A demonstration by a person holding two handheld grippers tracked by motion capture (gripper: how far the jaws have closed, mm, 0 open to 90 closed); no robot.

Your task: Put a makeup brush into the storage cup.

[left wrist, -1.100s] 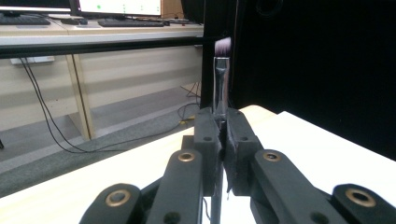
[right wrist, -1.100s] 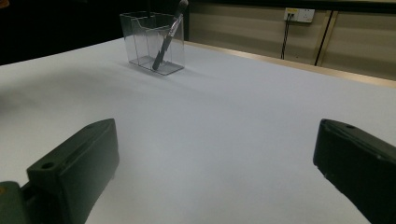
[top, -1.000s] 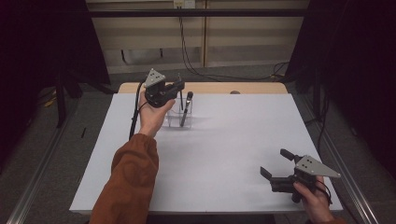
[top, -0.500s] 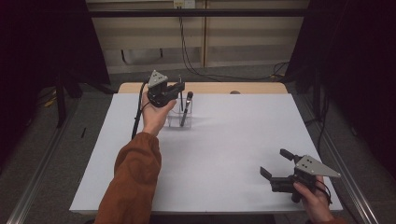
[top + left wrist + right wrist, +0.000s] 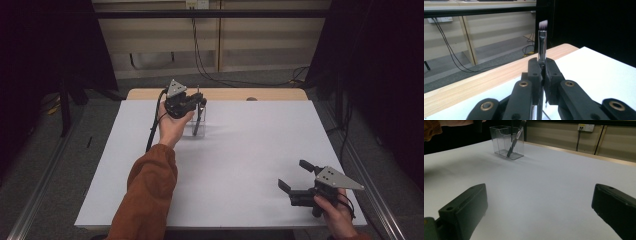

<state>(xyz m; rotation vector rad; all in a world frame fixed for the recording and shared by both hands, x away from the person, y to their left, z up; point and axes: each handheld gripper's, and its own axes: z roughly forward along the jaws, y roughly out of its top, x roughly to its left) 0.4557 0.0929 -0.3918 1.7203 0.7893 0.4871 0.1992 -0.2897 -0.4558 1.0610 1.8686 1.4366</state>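
One makeup brush [image 5: 542, 41] stands upright between the fingers [image 5: 534, 72] of the left gripper [image 5: 541, 75], which are clenched on its silver ferrule, the pale bristle tip pointing up. In the high view the left gripper [image 5: 192, 102] sits raised above the far part of the surface [image 5: 240, 150], directly over a clear plastic holder [image 5: 197, 125] with divided compartments. In the right gripper view the brush [image 5: 515, 138] leans inside the holder [image 5: 506, 141], its dark handle reaching down to the holder's floor; which compartment it stands in cannot be told for sure.

The left hand [image 5: 172, 125] grips the tool from below, and an orange-brown sleeve [image 5: 147, 195] runs back to the near edge. A black cable [image 5: 155, 122] trails from the gripper down toward the surface.

The surface is covered by a white sheet, with a strip of bare wood [image 5: 270, 94] showing along its far edge.

The right gripper [image 5: 300, 182] is well apart from the holder, at the near right corner, held low by the right hand [image 5: 335, 212]. Its fingers [image 5: 466, 207] are released, spread wide with bare white sheet between them.

Beyond the surface lie a grey floor [image 5: 250, 77] and cables [image 5: 200, 45] hanging from a wall socket.
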